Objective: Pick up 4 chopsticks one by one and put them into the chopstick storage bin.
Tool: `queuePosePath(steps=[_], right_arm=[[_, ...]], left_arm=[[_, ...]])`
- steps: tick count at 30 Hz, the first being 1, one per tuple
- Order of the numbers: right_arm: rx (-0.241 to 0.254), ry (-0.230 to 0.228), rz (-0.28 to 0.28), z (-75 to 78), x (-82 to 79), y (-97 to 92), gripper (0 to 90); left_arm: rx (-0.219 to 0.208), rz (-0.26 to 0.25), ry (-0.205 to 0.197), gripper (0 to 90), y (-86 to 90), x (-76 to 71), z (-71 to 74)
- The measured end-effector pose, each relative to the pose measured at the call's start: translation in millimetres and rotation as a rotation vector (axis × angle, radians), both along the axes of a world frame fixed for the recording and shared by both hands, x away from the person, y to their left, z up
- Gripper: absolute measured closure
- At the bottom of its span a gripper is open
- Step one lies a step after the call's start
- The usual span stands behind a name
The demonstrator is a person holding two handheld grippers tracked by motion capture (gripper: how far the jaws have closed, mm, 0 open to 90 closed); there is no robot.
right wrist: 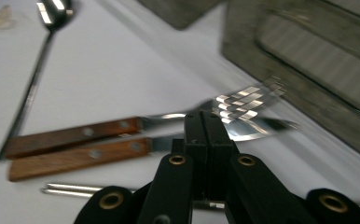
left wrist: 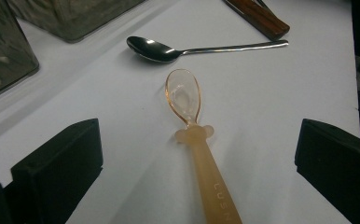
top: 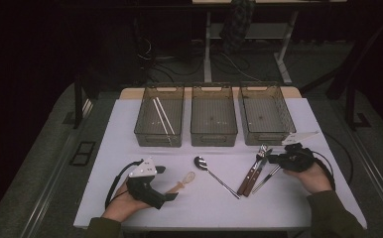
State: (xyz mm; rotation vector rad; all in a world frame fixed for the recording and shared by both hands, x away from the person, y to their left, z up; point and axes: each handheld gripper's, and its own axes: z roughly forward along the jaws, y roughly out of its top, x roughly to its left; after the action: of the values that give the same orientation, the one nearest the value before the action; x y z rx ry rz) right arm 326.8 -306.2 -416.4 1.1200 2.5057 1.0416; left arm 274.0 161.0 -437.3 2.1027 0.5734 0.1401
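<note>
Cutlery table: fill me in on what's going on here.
A person sits at a white table with a claw in each hand. The left claw stands open around the handle of a translucent plastic spoon, not gripping it. The right claw is shut with nothing seen between its jaws, beside a wooden-handled fork and knife. A metal spoon lies mid-table. Of three bins behind, the left bin holds chopsticks.

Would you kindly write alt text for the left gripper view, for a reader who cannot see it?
A translucent orange plastic spoon lies on the white table, between the open left gripper and untouched by its black jaws. Beyond it lies a metal spoon, with wooden handles and smoky bins at the edges.
</note>
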Motion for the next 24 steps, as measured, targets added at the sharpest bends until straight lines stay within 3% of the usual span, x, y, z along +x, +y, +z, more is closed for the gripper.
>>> queuePosePath(steps=[5,7,18,24], right_arm=[[0.013,0.008,-0.087,-3.1,3.4,-26.5,89.7],[0.000,0.017,-0.085,-5.5,2.0,-27.0,89.7],[-0.017,0.062,0.069,-15.1,-28.9,7.5,89.7],[-0.021,0.068,0.135,-17.8,-33.4,27.1,89.7]], left_arm=[[-0.003,0.001,-0.003,0.0,0.0,-0.3,0.3],[0.000,0.001,-0.002,0.0,0.1,-0.4,0.2],[0.001,-0.001,-0.005,0.0,-0.2,-0.6,1.0],[0.000,-0.001,-0.005,0.0,0.0,-0.5,1.1]])
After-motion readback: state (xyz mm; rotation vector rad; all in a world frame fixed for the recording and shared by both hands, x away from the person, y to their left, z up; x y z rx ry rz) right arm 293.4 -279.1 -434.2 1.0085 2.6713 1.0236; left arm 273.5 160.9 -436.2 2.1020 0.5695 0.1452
